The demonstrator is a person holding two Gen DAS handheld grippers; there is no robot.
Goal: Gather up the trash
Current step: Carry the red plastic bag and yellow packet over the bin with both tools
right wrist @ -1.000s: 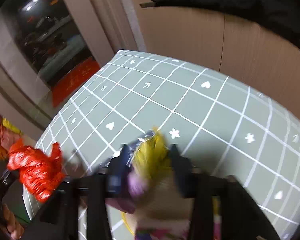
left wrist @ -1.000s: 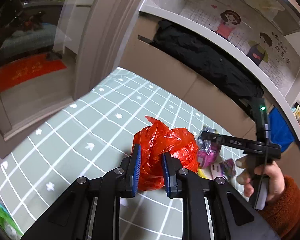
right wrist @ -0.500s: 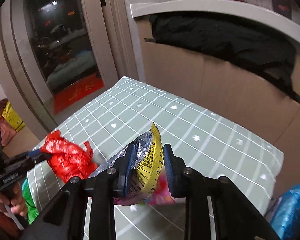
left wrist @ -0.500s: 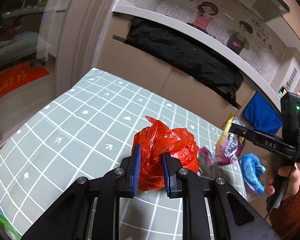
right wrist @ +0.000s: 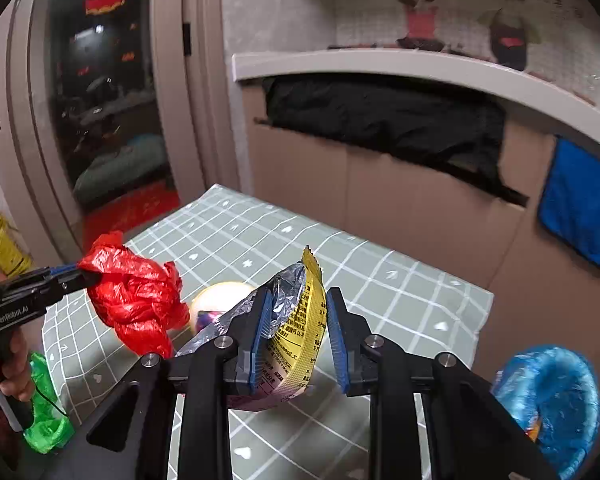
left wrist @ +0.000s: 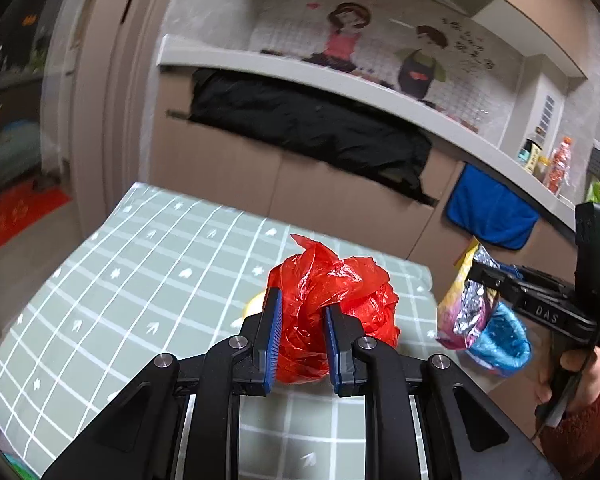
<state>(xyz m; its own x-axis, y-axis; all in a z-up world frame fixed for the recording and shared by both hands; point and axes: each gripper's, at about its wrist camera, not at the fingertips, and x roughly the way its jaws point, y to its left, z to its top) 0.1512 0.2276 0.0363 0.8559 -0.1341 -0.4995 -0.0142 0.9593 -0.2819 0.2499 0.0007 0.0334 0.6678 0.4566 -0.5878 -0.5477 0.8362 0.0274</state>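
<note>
My left gripper (left wrist: 300, 332) is shut on a crumpled red plastic bag (left wrist: 332, 304) and holds it above the green checked table (left wrist: 140, 264); the bag also shows in the right wrist view (right wrist: 136, 300). My right gripper (right wrist: 296, 332) is shut on a yellow and silver snack wrapper (right wrist: 296, 320), lifted off the table; the wrapper also shows in the left wrist view (left wrist: 466, 300), just over a bin lined with a blue bag (left wrist: 500, 340), which also shows in the right wrist view (right wrist: 552, 396) beyond the table's right edge.
A pale round object (right wrist: 216, 300) lies on the table under the held items. A green plastic bag (right wrist: 46, 420) sits low at the left. Cardboard panels (left wrist: 340, 196), a black cloth and a blue towel (left wrist: 488, 208) stand behind the table.
Both grippers have risen and drawn back from the table with their loads. The right gripper has carried the wrapper rightward to over the blue-lined bin.
</note>
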